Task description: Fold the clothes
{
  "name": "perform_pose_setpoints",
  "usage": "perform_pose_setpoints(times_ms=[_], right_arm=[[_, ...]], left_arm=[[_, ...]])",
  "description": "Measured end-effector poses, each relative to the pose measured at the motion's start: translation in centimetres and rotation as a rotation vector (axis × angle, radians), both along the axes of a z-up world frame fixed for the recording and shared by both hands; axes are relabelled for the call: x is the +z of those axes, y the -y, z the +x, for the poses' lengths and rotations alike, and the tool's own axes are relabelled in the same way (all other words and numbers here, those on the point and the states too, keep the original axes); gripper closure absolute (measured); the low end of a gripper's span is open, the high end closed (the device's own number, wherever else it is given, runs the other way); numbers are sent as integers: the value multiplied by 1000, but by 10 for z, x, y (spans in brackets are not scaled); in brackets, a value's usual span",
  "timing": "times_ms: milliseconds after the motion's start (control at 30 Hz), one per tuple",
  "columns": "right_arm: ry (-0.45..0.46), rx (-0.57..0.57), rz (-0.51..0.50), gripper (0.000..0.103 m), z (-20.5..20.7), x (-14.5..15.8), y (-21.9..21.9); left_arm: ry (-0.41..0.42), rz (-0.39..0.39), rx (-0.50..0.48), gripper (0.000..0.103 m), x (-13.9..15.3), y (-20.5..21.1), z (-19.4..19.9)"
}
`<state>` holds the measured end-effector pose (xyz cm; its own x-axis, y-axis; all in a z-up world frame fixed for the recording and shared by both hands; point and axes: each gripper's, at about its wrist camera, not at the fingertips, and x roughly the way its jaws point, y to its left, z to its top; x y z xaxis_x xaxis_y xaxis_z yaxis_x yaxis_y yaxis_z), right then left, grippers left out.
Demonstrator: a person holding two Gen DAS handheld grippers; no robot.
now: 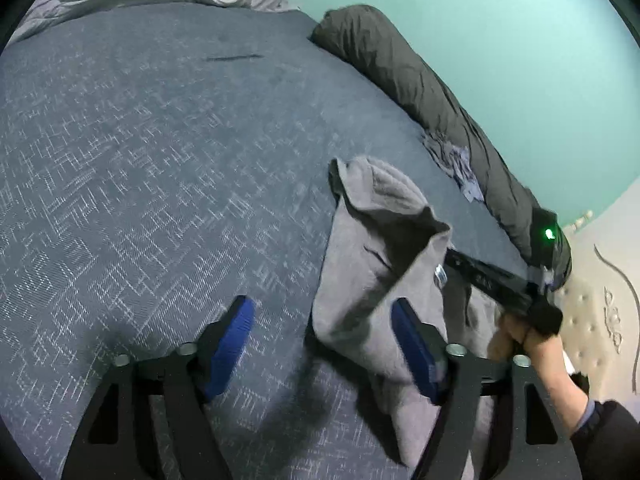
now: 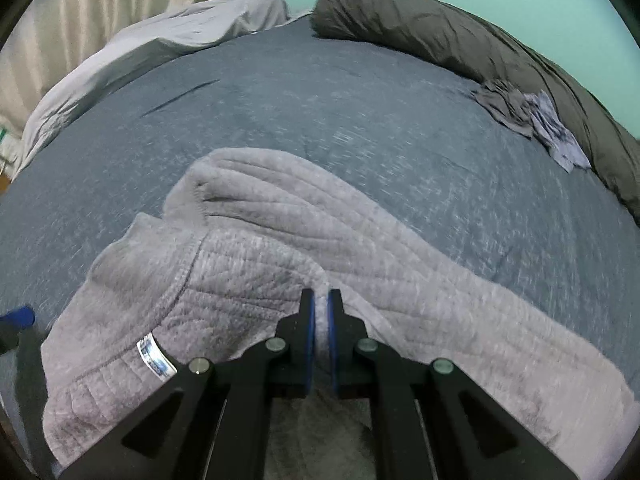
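One grey quilted garment lies near the bed's near edge, pinched in the right gripper, whose blue pads press together on a fold. The left gripper hangs spread wide, gripping nothing. One crumpled cloth pile sits at the far right edge beside one dark rolled duvet.

Garment is light grey with a ribbed, quilted texture and a white-and-blue label. Bedspread is dark blue-grey with white flecked crosshatch lines. Rolled duvet is dark charcoal; crumpled cloth beside it is grey with a blue-white print. Sheet is pale grey, wall mint green. Both grippers are black with blue pads.
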<state>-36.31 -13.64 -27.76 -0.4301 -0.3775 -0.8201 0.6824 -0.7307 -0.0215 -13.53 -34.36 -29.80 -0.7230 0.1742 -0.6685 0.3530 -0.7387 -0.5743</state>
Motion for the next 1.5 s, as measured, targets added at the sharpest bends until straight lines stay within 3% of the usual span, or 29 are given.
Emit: perform_pose_setpoints(times_ms=[133,567,633,667,767,967,1133,1400,1500], right_arm=[[7,-40,-4,97,0,0,0],[56,-39,-37,97,4,5,-8],[75,-34,-58,96,5,9,-11],[89,-33,-74,95,5,11,-13],[62,-14,-101,92,12,26,-19],[19,-42,-128,88,19,54,-50],[101,-82,-238,81,39,64,-107],[195,-203,-315,79,107,42,-223],[215,-183,-259,79,138,32,-242]], left_arm=[[11,87,-28,24,-7,-5,-2],[39,111,-33,26,-47,-16,-33],[32,124,-39,54,-50,-14,-39],[31,109,-42,74,-49,-12,-40],[3,82,-53,96,-44,-10,-36],[-16,61,-56,99,-43,-9,-26],[-40,37,-53,100,-35,-7,-27],[-92,-53,-38,101,-2,-3,-24],[-89,-125,-48,101,18,-3,-25]])
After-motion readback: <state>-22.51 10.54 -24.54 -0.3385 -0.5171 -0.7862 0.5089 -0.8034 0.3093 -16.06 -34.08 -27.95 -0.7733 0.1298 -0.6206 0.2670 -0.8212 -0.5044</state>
